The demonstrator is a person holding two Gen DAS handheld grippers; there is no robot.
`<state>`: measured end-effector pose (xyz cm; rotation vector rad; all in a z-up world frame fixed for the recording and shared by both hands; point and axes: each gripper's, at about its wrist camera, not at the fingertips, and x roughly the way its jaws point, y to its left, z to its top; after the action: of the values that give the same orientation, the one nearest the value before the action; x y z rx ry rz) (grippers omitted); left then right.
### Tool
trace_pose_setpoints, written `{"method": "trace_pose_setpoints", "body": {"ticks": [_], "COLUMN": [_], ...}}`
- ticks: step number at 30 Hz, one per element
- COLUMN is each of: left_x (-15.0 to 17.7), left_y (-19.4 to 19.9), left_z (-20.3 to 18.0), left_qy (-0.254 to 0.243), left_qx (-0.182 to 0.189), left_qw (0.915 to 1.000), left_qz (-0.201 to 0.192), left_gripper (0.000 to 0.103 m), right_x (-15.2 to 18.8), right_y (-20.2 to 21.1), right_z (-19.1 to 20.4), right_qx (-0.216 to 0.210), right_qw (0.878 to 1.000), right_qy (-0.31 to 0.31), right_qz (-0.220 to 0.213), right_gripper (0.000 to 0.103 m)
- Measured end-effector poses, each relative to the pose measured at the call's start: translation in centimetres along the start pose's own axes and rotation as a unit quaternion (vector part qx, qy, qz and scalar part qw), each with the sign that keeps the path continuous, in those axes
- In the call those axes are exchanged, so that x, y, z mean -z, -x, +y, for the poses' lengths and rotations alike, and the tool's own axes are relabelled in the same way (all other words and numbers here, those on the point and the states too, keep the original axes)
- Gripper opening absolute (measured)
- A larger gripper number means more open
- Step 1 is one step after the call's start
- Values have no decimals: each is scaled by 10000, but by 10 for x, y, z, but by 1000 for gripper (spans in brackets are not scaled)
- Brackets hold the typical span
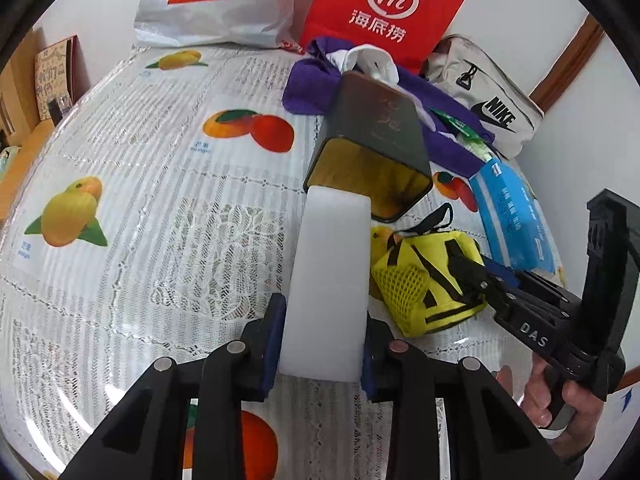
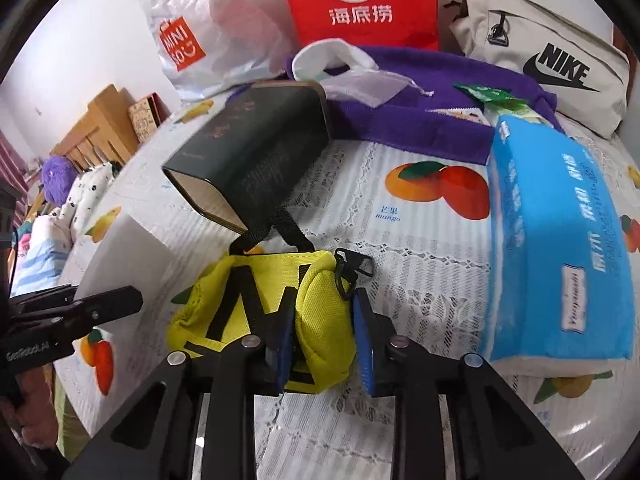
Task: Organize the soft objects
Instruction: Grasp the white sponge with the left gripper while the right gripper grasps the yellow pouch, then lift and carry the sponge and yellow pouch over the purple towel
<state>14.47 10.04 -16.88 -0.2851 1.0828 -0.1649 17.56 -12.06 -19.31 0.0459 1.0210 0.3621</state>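
Clamped in the left gripper [image 1: 320, 344], a white foam block [image 1: 330, 280] is aimed lengthwise at the dark tin [image 1: 370, 148]; beside it, the right gripper [image 2: 324, 344] is pinched on the yellow pouch [image 2: 264, 312].

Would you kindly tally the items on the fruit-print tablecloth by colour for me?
White: 2, foam block, Miniso bag
Red: 1, Hi bag
Purple: 1, towel
Dark green: 1, tin
Yellow: 1, pouch
Blue: 1, tissue pack
Beige: 1, Nike bag
Total: 8
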Motion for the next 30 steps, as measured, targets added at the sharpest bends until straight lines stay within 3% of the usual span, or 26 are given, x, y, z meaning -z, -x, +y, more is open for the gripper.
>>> {"method": "trace_pose_setpoints", "body": {"ticks": [15,30], "left_x": [0,-28], "left_y": [39,56], "left_z": [-20,-49], "left_qy": [-93,-297], "left_qx": [20,32], "left_qw": [9997,9988], "left_qz": [-241,-382], "left_gripper": [30,30], "right_x": [15,-12], "right_y": [53,101], "right_z": [-12,-40], "right_qx": [-144,-63], "right_qw": [9996,9975], "right_qy": [-25,-206], "right_qz": [-253,-668], "right_gripper": [22,22]}}
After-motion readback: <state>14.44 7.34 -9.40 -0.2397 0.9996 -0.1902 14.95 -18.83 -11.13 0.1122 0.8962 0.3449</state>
